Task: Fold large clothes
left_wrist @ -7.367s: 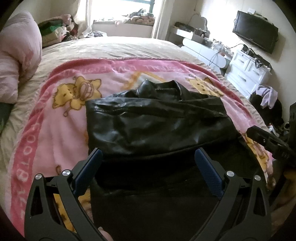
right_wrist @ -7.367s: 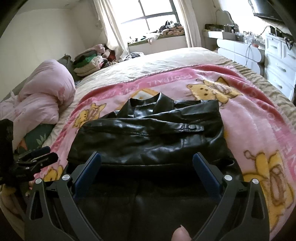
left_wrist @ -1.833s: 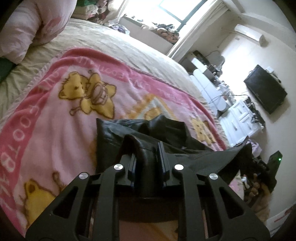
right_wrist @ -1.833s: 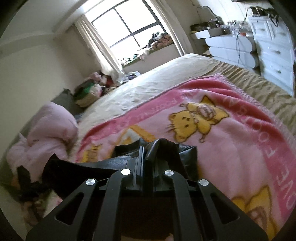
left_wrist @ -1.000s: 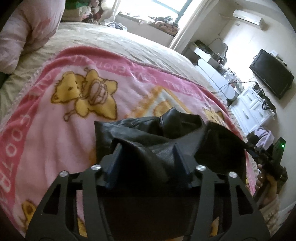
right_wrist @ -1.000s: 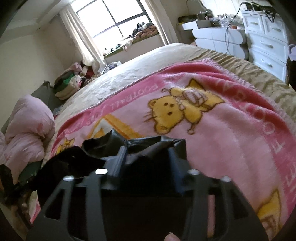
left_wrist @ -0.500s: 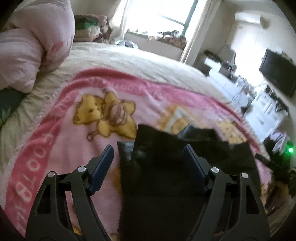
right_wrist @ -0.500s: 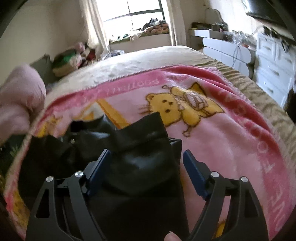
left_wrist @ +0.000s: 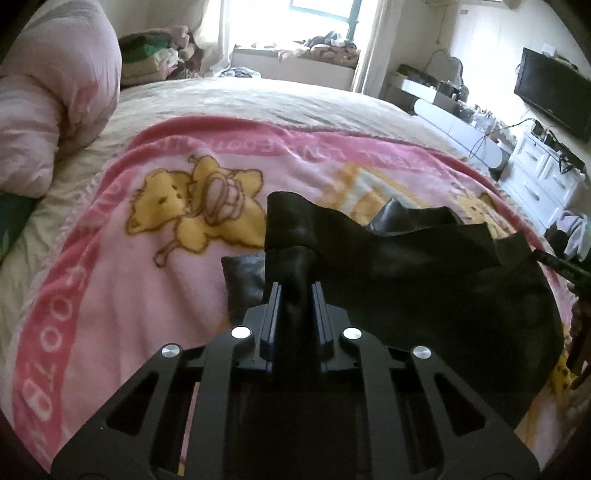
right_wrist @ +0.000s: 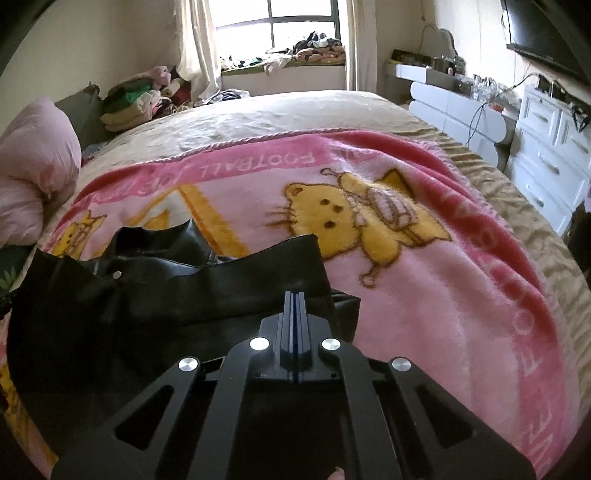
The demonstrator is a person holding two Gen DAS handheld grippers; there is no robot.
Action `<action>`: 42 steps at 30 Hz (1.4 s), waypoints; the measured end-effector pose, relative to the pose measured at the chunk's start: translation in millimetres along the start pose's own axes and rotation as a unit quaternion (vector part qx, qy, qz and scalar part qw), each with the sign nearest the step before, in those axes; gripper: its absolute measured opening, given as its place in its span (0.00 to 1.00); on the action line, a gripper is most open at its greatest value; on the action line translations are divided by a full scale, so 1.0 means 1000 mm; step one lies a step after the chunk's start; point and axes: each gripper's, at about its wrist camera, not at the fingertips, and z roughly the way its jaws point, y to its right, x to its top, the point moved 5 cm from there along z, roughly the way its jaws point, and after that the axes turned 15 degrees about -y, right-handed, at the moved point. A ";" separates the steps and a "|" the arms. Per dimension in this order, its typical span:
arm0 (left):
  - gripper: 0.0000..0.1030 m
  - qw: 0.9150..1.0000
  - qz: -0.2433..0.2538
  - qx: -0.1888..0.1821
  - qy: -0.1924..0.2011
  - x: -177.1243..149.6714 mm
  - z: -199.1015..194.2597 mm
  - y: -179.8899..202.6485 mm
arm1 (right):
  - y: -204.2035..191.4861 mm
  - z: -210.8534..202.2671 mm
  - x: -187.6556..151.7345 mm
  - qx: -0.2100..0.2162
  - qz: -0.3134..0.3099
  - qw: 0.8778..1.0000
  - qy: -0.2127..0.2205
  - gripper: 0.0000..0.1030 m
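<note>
Lying across the near half of a pink blanket (left_wrist: 110, 280) printed with yellow bears, the black leather jacket (left_wrist: 424, 266) is folded into a dark bundle on the bed (left_wrist: 258, 99). At the far left a puffy pink duvet (left_wrist: 51, 96) is heaped beside the blanket, with a stack of folded clothes (left_wrist: 147, 59) behind it near the window (right_wrist: 299, 22).

The left gripper (left_wrist: 294, 291) has its jaws drawn in tight on a bunched ridge of the jacket's left edge; the leather rises between the two fingers (left_wrist: 271, 314) and flares out above them into a lifted flap. From there the top layer stretches rightward as a taut dark sheet, its far edge raised above the collar that pokes up behind it.

In the right wrist view the jacket (right_wrist: 155, 306) fills the lower left, a metal snap showing on the layer near the collar. The right gripper (right_wrist: 294, 299) sits at the jacket's right edge with its blue pads (right_wrist: 291, 332) pressed flat together; no fabric can be made out between them, though the leather lies directly under and around the tips, so whether they pinch a thin layer cannot be told.

To the right stand a white dresser (right_wrist: 550, 155) and, above it, a wall-mounted television (left_wrist: 554, 92).
</note>
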 end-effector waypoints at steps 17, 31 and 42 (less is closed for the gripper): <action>0.03 0.998 -0.021 -0.052 0.035 0.011 -0.023 -0.003 | 0.015 -0.028 -0.001 0.038 0.035 0.998 0.043 0.08; 0.02 0.999 -0.046 -0.007 0.017 0.051 0.014 -0.005 | 0.026 0.000 0.035 0.045 0.080 0.995 0.033 0.08; 0.07 0.998 -0.050 0.008 -0.025 0.020 0.062 -0.019 | 0.027 0.054 0.012 0.003 0.079 0.997 -0.018 0.14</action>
